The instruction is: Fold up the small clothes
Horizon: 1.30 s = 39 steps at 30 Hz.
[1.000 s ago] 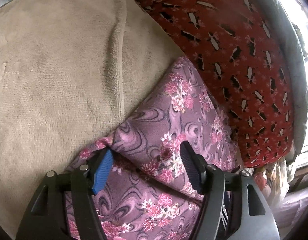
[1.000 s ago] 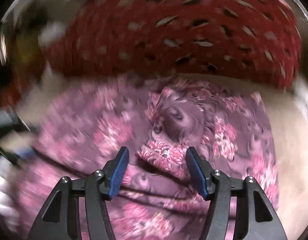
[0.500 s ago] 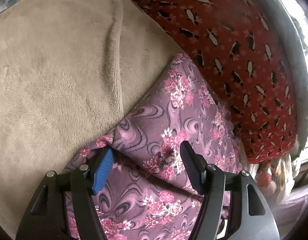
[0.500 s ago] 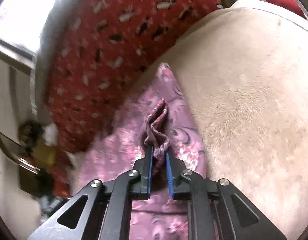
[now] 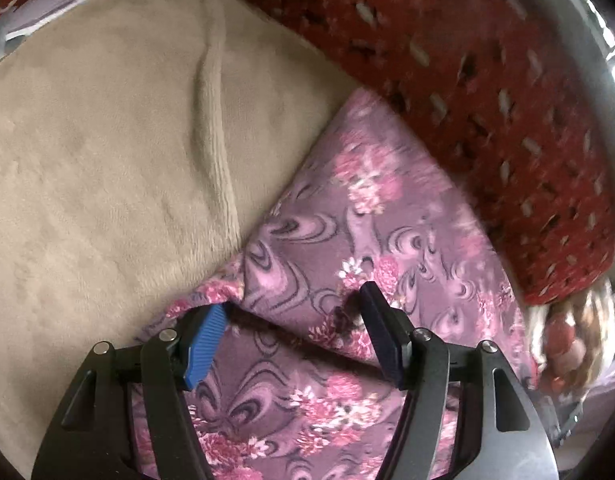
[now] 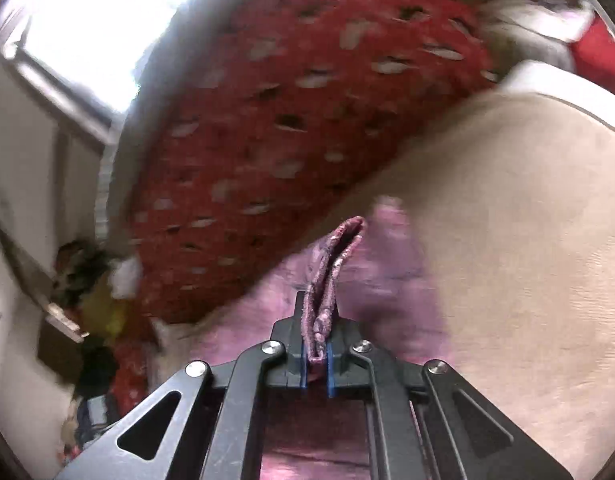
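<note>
A small purple garment with pink flowers (image 5: 371, 216) lies on a beige plush blanket (image 5: 107, 152). My left gripper (image 5: 291, 320) is open, its jaws wide apart over a folded edge of the garment, close above it. My right gripper (image 6: 317, 352) is shut on a bunched edge of the same garment (image 6: 335, 256), which sticks up between its blue pads and is lifted off the blanket (image 6: 527, 240). The rest of the garment under the right gripper is blurred.
A red patterned pillow (image 5: 487, 100) lies along the garment's far side; it also shows in the right wrist view (image 6: 287, 120). A bright window (image 6: 87, 20) and cluttered items (image 6: 87, 280) are at the left. A tasselled bundle (image 5: 567, 344) sits beside the pillow.
My right gripper closed on the garment's edge and has lifted it, swinging the view toward the pillow and window. My left gripper stayed open over the garment, shifting slightly.
</note>
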Available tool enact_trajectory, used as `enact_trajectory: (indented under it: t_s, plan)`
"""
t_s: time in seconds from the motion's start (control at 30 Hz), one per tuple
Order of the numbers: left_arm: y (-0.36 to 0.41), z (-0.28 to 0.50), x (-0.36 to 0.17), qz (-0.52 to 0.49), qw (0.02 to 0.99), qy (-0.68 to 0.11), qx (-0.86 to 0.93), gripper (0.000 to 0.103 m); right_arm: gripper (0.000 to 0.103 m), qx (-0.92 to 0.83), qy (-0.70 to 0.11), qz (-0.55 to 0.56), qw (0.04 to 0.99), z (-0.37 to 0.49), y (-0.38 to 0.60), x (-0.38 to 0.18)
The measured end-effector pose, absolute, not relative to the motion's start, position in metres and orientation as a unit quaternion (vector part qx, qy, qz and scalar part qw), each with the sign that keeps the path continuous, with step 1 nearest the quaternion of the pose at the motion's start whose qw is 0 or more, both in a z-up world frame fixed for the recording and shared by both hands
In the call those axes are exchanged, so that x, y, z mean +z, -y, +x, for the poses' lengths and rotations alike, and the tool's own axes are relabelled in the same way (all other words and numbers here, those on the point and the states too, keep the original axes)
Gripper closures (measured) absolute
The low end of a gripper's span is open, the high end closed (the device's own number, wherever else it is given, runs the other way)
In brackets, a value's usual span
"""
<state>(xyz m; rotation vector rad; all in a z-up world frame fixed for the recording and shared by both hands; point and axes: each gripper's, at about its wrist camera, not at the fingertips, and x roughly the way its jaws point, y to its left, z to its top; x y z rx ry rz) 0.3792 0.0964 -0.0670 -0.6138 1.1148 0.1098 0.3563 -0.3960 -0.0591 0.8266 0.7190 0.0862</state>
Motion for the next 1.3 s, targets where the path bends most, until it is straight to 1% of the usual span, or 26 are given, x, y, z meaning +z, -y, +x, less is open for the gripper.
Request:
enact_trajectory:
  t_s: [0.07,0.1,0.13,0.2,0.27,0.3,0.33,0.4,0.47,0.53,0.57,0.6,0.67,0.7,0.77,0.87,0.9,0.97,1.0,1.07,1.13,1.2,1.3]
  plan:
    - [-0.090,0.379,-0.064,-0.261,0.812,-0.519,0.058,0.038,0.097,0.010,-0.414,0.358,0.837,0.363,0.393,-0.084]
    - [-0.089,0.379,-0.062,-0.258,0.813,-0.519,0.057,0.038,0.097,0.013,-0.423,0.350,0.835,0.363,0.391,-0.088]
    - [-0.089,0.378,-0.060,-0.256,0.813,-0.520,0.056,0.038,0.090,0.010,-0.409,0.343,0.846,0.357,0.389,-0.081]
    - [-0.088,0.373,-0.052,-0.266,0.812,-0.517,0.054,0.038,0.090,-0.007,-0.401,0.336,0.853,0.350,0.387,-0.069]
    - [-0.081,0.365,-0.042,-0.273,0.818,-0.505,0.034,0.038,0.089,-0.006,-0.360,0.330,0.872,0.335,0.384,-0.047]
    - [-0.075,0.363,-0.039,-0.266,0.822,-0.503,0.028,0.038,0.086,0.001,-0.344,0.327,0.880,0.330,0.382,-0.040]
    - [-0.066,0.362,-0.037,-0.253,0.826,-0.503,0.021,0.038,0.079,0.012,-0.331,0.319,0.888,0.324,0.377,-0.033]
    - [-0.052,0.365,-0.044,-0.225,0.828,-0.513,0.021,0.038,0.071,0.028,-0.337,0.302,0.891,0.325,0.365,-0.032]
    - [-0.035,0.371,-0.063,-0.176,0.821,-0.542,0.032,0.038,0.071,0.040,-0.375,0.266,0.887,0.330,0.350,-0.046]
    - [-0.025,0.370,-0.065,-0.132,0.838,-0.528,0.041,0.034,0.073,0.036,-0.433,0.234,0.870,0.338,0.335,-0.072]
    - [-0.021,0.370,-0.063,-0.119,0.840,-0.528,0.043,0.034,0.073,0.033,-0.445,0.221,0.867,0.337,0.330,-0.083]
    - [-0.021,0.370,-0.063,-0.121,0.839,-0.528,0.042,0.034,0.073,0.032,-0.427,0.211,0.879,0.333,0.327,-0.082]
    - [-0.025,0.370,-0.064,-0.135,0.836,-0.530,0.037,0.033,0.073,0.025,-0.431,0.198,0.880,0.331,0.323,-0.077]
    - [-0.027,0.371,-0.065,-0.139,0.835,-0.531,0.035,0.033,0.071,0.023,-0.429,0.199,0.881,0.329,0.323,-0.071]
    - [-0.028,0.372,-0.065,-0.141,0.834,-0.532,0.033,0.033,0.071,0.030,-0.421,0.194,0.886,0.320,0.322,-0.063]
    - [-0.030,0.372,-0.065,-0.140,0.835,-0.531,0.035,0.033,0.057,0.033,-0.434,0.149,0.888,0.301,0.319,-0.060]
    - [-0.032,0.370,-0.065,-0.139,0.835,-0.531,0.035,0.033,0.050,0.030,-0.451,0.123,0.884,0.298,0.313,-0.066]
    - [-0.032,0.371,-0.065,-0.138,0.836,-0.531,0.034,0.032,0.048,0.030,-0.464,0.093,0.881,0.289,0.305,-0.081]
    - [-0.032,0.371,-0.065,-0.138,0.836,-0.531,0.034,0.032,0.044,0.031,-0.444,0.081,0.892,0.281,0.303,-0.082]
    - [-0.027,0.371,-0.065,-0.137,0.836,-0.530,0.034,0.032,0.036,0.031,-0.437,0.065,0.897,0.276,0.297,-0.084]
    - [-0.029,0.370,-0.065,-0.136,0.836,-0.530,0.034,0.031,0.020,0.038,-0.442,0.054,0.895,0.279,0.291,-0.085]
    - [-0.026,0.370,-0.065,-0.136,0.837,-0.529,0.033,0.029,0.014,0.043,-0.446,0.032,0.893,0.281,0.284,-0.086]
    - [-0.022,0.372,-0.067,-0.129,0.840,-0.526,0.028,0.026,0.010,0.029,-0.450,0.001,0.893,0.284,0.275,-0.086]
